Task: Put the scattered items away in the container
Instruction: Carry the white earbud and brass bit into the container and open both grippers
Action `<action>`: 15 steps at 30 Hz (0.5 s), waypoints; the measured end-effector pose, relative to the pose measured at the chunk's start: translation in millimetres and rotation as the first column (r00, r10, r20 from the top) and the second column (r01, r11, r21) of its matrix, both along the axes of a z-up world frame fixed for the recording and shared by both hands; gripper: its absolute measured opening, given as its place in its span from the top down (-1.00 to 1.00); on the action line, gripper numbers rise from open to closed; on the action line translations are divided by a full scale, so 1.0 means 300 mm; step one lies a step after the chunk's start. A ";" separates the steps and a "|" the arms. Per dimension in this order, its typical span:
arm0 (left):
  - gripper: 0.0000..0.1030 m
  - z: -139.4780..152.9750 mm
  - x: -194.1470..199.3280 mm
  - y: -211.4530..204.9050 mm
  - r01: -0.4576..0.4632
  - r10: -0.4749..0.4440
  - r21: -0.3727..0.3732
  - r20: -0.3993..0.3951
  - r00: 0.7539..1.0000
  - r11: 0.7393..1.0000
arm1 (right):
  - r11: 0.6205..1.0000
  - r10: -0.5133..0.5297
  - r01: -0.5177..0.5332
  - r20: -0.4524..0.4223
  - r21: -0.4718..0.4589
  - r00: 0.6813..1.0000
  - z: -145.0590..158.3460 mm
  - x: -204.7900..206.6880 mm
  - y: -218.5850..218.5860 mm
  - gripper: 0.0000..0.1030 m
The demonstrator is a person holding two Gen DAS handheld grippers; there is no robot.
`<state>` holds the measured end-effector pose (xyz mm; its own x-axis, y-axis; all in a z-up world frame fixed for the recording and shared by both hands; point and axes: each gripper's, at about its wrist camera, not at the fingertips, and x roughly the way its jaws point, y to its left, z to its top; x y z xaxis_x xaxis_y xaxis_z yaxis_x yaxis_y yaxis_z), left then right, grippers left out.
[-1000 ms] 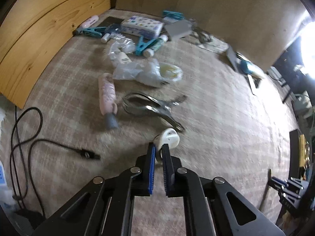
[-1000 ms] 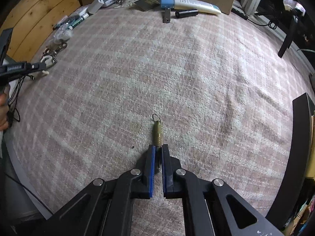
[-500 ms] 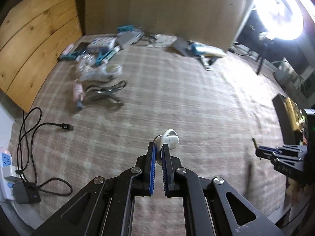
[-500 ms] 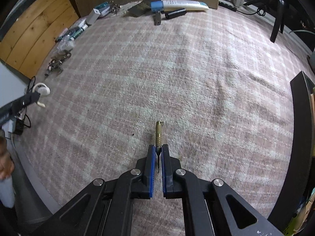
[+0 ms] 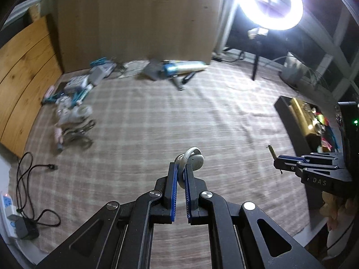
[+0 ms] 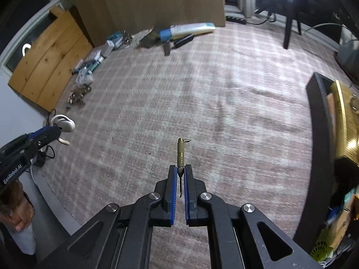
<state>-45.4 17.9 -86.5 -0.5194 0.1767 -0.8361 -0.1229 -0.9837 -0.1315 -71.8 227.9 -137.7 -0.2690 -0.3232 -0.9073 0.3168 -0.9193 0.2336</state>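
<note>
1. Change: both hands have lifted their loads off the plaid carpet (image 5: pixel 157 121) and swung away from the clutter along the carpet's far-left edge. A second ago the left gripper (image 5: pixel 181 174) hung low over the metal clips and plastic bags there; now that pile (image 5: pixel 71 121) sits well apart, and the black container (image 5: pixel 289 121) at the right edge has come into view.
2. Meaning: judged from this, the pick-up step is finished for both items and the carry toward the container is under way; dropping them in is not yet done.
3. Left jaws: clenched on a white ear-hook earbud (image 5: pixel 193 159), gripped by its thin hook, the rounded body sticking out beyond the blue pads.
4. Right jaws: the right gripper (image 6: pixel 179 174) is clamped on a small brass tool (image 6: pixel 180 152), a ribbed barrel with a ring at its far tip and a thin dark point running back between the pads. It stands straight out along the fingers.
5. Container: a dark, long box at the carpet's right edge, already holding a yellow-gold box and mixed colourful bits. The right gripper is near its wall; the left is farther off.
6. Remaining scatter: a blue-capped white tube (image 6: pixel 188 30) and other small items lie along the far edge beneath the cardboard panel (image 5: pixel 134 22).
</note>
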 end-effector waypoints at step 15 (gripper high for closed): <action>0.88 0.026 -0.027 0.550 0.285 -0.286 0.068 0.002 0.958 0.956 | 0.970 -0.242 0.239 -0.061 -0.053 0.968 0.128 0.114 0.448 0.90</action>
<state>-53.5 183.0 -78.7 -0.4293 0.3718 -0.8231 -0.3956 -0.8967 -0.1986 -37.8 362.4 -99.2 -0.4027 -0.2817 -0.8709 0.1038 -0.9594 0.2623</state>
